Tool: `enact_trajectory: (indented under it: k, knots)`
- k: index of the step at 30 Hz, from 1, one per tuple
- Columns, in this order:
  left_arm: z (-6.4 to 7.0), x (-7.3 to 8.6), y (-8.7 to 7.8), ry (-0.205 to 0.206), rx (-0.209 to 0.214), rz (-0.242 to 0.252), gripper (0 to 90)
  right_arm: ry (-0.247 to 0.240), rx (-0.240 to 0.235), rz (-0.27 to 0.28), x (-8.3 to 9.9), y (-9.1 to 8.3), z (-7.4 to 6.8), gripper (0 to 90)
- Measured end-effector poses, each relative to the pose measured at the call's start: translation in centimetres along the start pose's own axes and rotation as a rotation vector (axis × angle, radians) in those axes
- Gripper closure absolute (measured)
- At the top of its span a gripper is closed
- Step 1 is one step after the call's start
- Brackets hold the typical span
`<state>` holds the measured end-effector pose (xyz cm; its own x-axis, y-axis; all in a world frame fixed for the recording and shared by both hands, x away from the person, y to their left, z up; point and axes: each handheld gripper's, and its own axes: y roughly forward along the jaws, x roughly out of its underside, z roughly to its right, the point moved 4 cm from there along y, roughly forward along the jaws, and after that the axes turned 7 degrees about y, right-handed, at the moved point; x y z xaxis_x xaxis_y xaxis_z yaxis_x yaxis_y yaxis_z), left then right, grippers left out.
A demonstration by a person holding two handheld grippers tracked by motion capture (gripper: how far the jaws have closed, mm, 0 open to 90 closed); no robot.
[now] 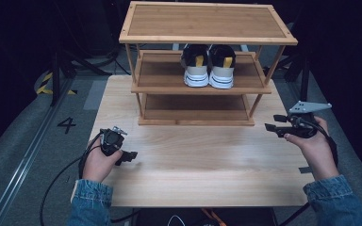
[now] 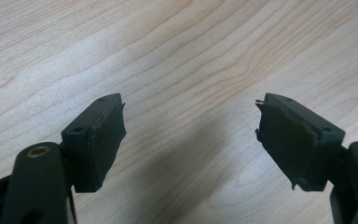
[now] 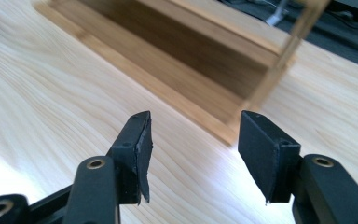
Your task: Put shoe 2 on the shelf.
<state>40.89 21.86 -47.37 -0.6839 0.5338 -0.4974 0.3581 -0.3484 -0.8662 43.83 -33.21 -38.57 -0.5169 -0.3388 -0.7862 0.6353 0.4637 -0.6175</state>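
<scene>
- A pair of sneakers (image 1: 209, 66) sits on the middle shelf of the wooden rack (image 1: 207, 23), heels facing me, side by side and touching.
- The rack stands at the far side of the table (image 1: 193, 165).
- My left gripper (image 1: 133, 155) hangs low over bare tabletop, jaws spread wide, nothing between them.
- My right gripper (image 1: 273, 123) hovers near the rack's right corner, jaws apart, empty too.

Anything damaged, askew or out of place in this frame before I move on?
The black pads on the left tongs look worn: the pad on one jaw has ragged, torn edges. The right tongs show a peeling pad corner. The pair of shoes sits neatly on the rack's middle shelf.
</scene>
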Motion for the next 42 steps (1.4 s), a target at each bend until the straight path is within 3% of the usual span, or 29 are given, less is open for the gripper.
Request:
enact_trajectory:
  k: [2,6,9,11,12,19,22,27,32,42]
  knots:
    - [-0.1,0.0,0.0,-0.001,0.005,0.012,23.0,-0.01,0.015,-0.021,1.1,0.5,0.4,45.4]
    - [-0.1,0.0,0.0,0.005,0.0,0.015,23.0,0.028,-0.033,-0.021,2.9,1.6,0.7,45.7]
    - [-0.1,0.0,0.1,0.011,-0.003,0.014,22.9,0.044,-0.041,-0.015,4.2,2.2,0.9,45.7]
    - [-0.2,0.0,0.3,0.017,-0.02,0.013,22.8,0.051,-0.047,-0.004,4.7,2.4,0.9,46.1]
    - [-0.4,0.1,0.5,0.023,-0.045,-0.004,22.9,0.062,-0.055,-0.018,5.7,3.0,1.1,46.0]
    - [-0.5,0.1,0.7,0.027,-0.049,-0.001,22.5,0.1,-0.047,-0.029,8.0,3.9,2.0,46.2]
    - [-0.5,0.1,0.9,0.022,-0.048,0.003,22.3,0.094,-0.035,-0.035,9.0,4.7,2.4,46.6]
    - [-0.7,0.2,1.3,-0.006,-0.074,-0.008,22.2,0.101,-0.025,-0.028,9.8,5.4,2.8,47.0]
    - [-0.8,0.2,1.5,-0.016,-0.072,-0.002,22.0,0.086,-0.014,-0.059,10.2,6.0,2.6,47.7]
    - [-0.4,-0.1,1.8,-0.03,-0.046,0.02,21.3,0.079,-0.018,-0.053,10.2,6.4,2.3,47.5]
